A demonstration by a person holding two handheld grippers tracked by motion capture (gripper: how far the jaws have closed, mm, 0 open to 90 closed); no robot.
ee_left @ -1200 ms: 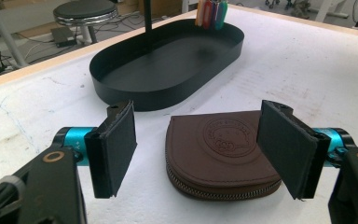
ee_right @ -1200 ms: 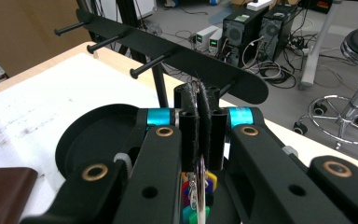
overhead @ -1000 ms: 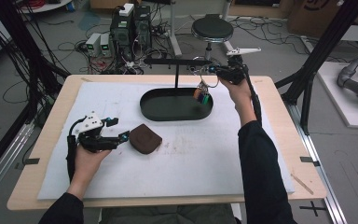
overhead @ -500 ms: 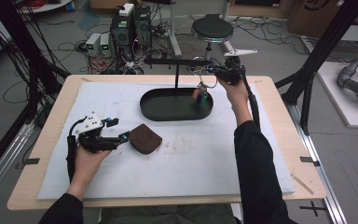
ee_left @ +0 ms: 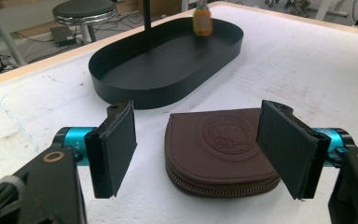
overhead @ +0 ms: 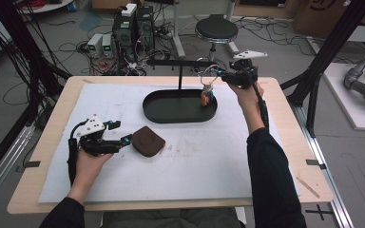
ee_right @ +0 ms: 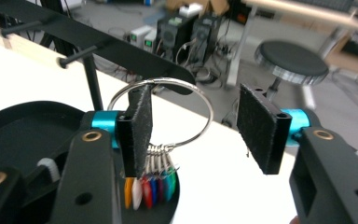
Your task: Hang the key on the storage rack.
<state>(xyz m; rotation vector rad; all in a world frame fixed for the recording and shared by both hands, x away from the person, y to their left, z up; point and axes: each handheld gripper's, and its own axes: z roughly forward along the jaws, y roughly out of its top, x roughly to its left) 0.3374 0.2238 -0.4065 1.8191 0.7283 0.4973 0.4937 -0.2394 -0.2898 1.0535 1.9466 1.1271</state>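
Note:
A brown zipped leather pouch (overhead: pixel 148 140) (ee_left: pixel 219 140) lies flat on the white mat. My left gripper (overhead: pixel 120 132) (ee_left: pixel 198 149) stands open just left of it, one jaw on each side of its near edge, apart from it. A metal key ring (overhead: pixel 209 72) (ee_right: pixel 209 109) with several coloured tags (overhead: pixel 206 97) (ee_right: pixel 151 189) hangs at the right end of a black stand bar (overhead: pixel 171 62) (ee_right: pixel 121 49), over the black oval tray (overhead: pixel 180 118) (ee_left: pixel 168 93). My right gripper (overhead: pixel 222 75) (ee_right: pixel 193 126) is open at the ring, whose top passes behind its left jaw.
The stand's post rises from the tray. A white mat (overhead: pixel 218 156) covers the wooden table (overhead: pixel 290 142). Beyond the far edge stand a round stool (overhead: pixel 216 29), computer cases (overhead: pixel 133 23) and many floor cables. Black frame posts flank the table.
The right forearm has shifted slightly while its gripper stays at the key ring. The left gripper and the pouch have not moved.

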